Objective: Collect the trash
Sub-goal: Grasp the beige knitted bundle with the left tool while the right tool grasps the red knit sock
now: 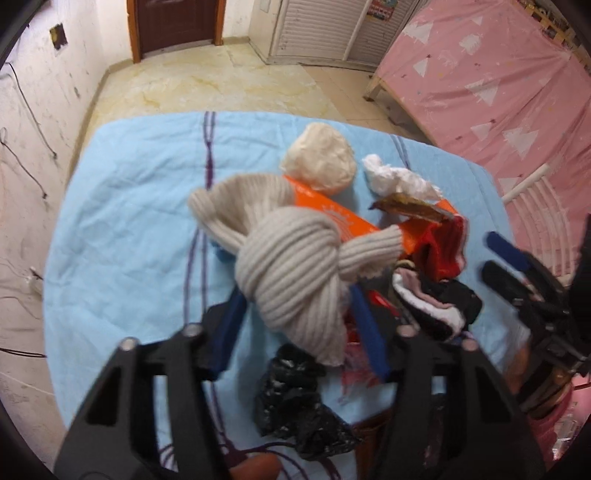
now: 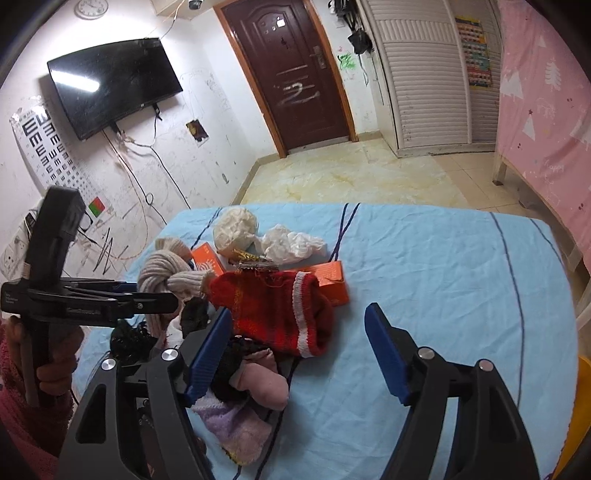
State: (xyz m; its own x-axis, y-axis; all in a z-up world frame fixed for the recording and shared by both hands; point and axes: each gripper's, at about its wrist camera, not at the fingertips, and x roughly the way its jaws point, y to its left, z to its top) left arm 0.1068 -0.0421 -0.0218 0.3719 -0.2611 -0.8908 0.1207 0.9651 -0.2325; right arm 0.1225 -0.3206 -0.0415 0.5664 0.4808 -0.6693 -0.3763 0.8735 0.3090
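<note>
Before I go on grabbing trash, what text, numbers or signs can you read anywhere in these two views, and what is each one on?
"2": white scrawl on the brown door.
Rows of "E" symbols: eye chart on the wall.
Clock numerals: too small to read.
Colourful poster on the louvred doors: too small to read.
White print on the orange box: blurred, unreadable.
Lettering on the left gripper body: too small to read.

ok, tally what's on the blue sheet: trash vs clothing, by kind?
Orange boxes: 2
Paper or plastic wads: 2, cream and white
Black bag: 1
Brown wrapper: 1
Knitted clothing: at least 4, counting the beige knit in the left gripper
Total: at least 10
</note>
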